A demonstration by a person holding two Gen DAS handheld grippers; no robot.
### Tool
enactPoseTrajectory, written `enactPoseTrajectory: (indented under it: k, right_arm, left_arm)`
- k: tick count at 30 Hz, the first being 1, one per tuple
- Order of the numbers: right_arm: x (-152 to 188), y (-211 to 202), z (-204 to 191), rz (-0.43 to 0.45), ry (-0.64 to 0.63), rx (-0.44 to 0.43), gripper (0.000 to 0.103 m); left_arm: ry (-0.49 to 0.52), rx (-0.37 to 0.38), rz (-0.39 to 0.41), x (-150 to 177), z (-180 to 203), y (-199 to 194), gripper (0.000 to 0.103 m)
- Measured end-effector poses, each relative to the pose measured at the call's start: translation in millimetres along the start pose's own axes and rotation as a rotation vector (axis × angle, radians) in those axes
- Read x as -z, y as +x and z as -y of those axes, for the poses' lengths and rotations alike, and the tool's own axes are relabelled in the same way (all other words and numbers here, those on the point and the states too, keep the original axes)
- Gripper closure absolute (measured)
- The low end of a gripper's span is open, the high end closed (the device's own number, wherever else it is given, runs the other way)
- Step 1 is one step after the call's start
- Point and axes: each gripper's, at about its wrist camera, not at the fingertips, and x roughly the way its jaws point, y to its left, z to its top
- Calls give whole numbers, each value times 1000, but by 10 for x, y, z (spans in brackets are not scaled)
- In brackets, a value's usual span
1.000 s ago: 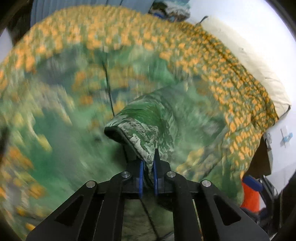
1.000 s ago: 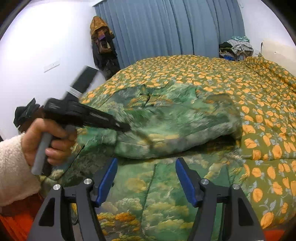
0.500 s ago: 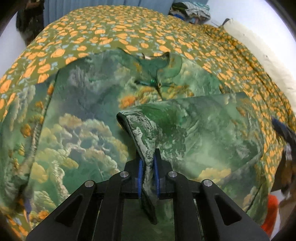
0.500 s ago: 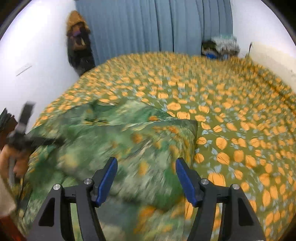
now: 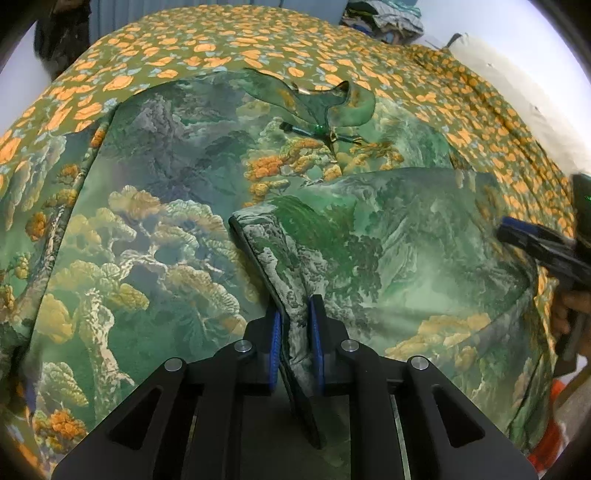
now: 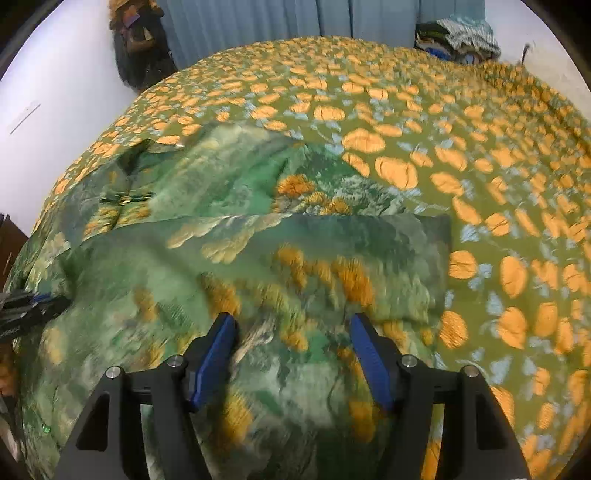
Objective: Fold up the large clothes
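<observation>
A large green robe (image 5: 177, 206) printed with trees and mountains lies spread on the bed, collar (image 5: 317, 99) at the far side. Its right sleeve (image 5: 388, 236) is folded across the body. My left gripper (image 5: 295, 325) is shut on the cuff edge of that folded sleeve. My right gripper (image 6: 291, 343) is open and empty, low over the robe's right side (image 6: 280, 266). It also shows at the right edge of the left wrist view (image 5: 535, 243).
The bed carries an olive cover with orange flowers (image 6: 480, 155). A blue curtain (image 6: 295, 18) hangs behind it. Piled clothes (image 6: 461, 37) sit at the far right corner. A dark coat (image 6: 136, 44) hangs on the left wall.
My left gripper carried the sleeve cuff across the robe and lowered it. My right gripper swung right and down over the robe's right side, staying open.
</observation>
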Motion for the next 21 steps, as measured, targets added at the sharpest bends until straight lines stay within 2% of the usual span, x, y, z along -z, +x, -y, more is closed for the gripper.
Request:
enactPoseTrajectory:
  k: [4,6,8,10,12,15,16,18,21]
  right_arm:
    - [317,-366,-253,7,-42,-79,37]
    - [437,-328,-281,-16,-49,-80,37]
    - [556,-115,-289,-58,-49,-49,37]
    - [594,5,-251,-59,-23,-45,37]
    - [592,33,-291,-41,-20,-17,36]
    - [580,-146,-430,10,-32,45,36]
    - [596,-226,-465,32,-30,51,35]
    - [663,-457,-558,80,-27,31,24]
    - [821,-782,-719,142,-28,0,24]
  left_arm:
    - [3,-7,11,36,-11,-8,89]
    - [0,-13,14,45,-5,2,88]
    - [1,-21,17,55,4,1,87]
    - [0,-40,24,70,17,-44,82]
    - [6,-69,32,117,25,-133,58]
    - [42,-118,67,273,14,-441,29]
    - [47,-120,78,334,-14,-548,26]
    - [48,-124,88,501,-142,-809,22]
    - [-16,-141,111,779,-512,-1191,16]
